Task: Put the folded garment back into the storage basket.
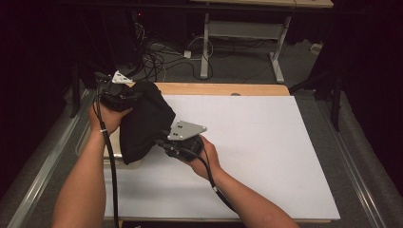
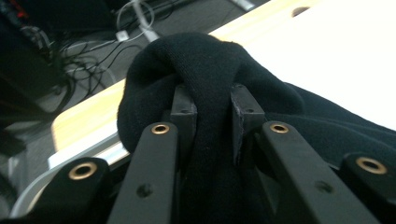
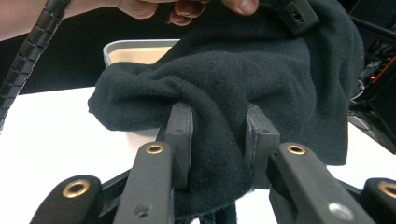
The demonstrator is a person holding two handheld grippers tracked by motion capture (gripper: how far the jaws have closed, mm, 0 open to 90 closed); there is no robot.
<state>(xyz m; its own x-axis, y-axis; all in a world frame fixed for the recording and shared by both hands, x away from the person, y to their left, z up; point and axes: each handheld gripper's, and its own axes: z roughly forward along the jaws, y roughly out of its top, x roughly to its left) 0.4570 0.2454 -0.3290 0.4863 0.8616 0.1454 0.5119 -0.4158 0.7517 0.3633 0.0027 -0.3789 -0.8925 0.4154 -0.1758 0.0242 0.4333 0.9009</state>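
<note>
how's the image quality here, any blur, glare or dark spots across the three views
High view: dim overall, room edges nearly black, the white table top the brightest area, the black cloth a detail-less dark mass. Left gripper view: near arms of the left hand-held gripper soft, table top washed out at upper right. Right gripper view: cloth weave fairly sharp, grey tray behind visible, background dark.

Both forearms come in bare from the near edge of the table (image 1: 266,142). The left hand (image 1: 108,116) is at the table's far left corner, its wrist bent inward; the left gripper (image 1: 124,95) points toward the table's middle, jaws clamped on a fold of cloth (image 1: 145,118). The right hand (image 1: 202,156) is over the table's left half, nearer the person; the right gripper (image 1: 164,142) points left and pinches the cloth's lower edge.
</note>
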